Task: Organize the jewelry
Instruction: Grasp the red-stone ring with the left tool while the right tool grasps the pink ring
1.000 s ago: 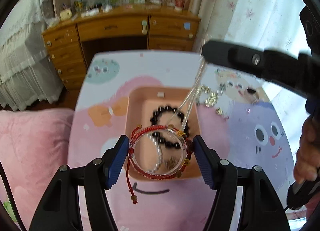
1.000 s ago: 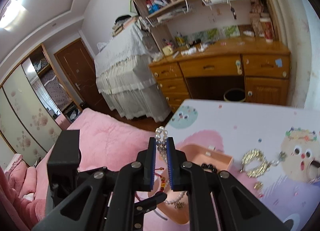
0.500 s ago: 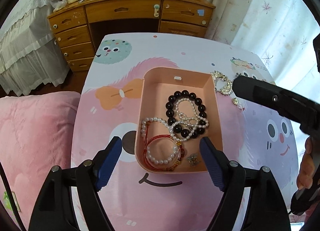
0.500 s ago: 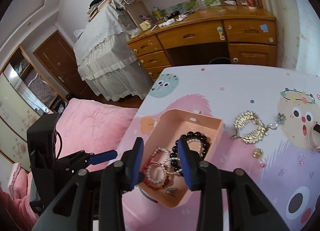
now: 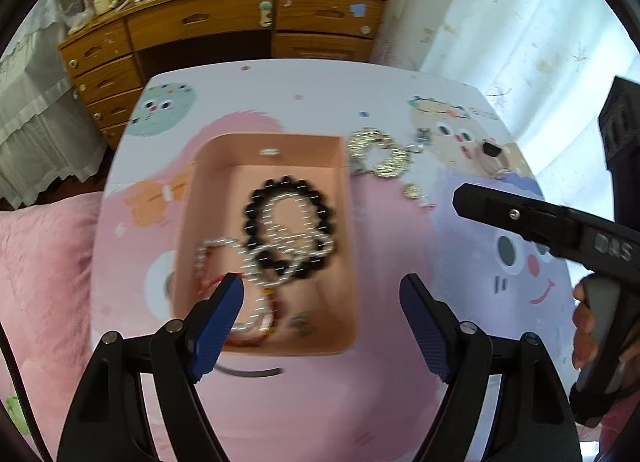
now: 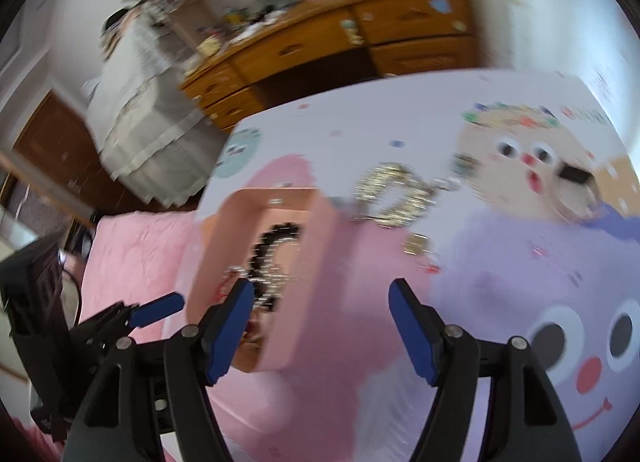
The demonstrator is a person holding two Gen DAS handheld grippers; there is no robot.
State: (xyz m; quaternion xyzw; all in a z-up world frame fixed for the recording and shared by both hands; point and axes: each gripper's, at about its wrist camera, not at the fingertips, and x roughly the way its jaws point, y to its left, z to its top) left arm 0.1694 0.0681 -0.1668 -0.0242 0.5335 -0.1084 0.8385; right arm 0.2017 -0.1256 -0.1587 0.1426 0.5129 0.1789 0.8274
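Note:
A pink tray sits on the cartoon-print table. It holds a black bead bracelet, a pearl strand and a red cord bracelet. A gold ornament and a small gold charm lie on the table right of the tray. My left gripper is open and empty above the tray's near end. My right gripper is open and empty, over the table just right of the tray; the gold ornament lies ahead of it.
A pale ring-shaped piece with a black part lies at the table's far right. A wooden desk with drawers stands behind the table. A pink bed cover is on the left. White curtains hang at right.
A second ago both grippers held jewelry over the tray; the red bracelet and the pearls now lie in it. Both grippers have opened wide and shifted right.

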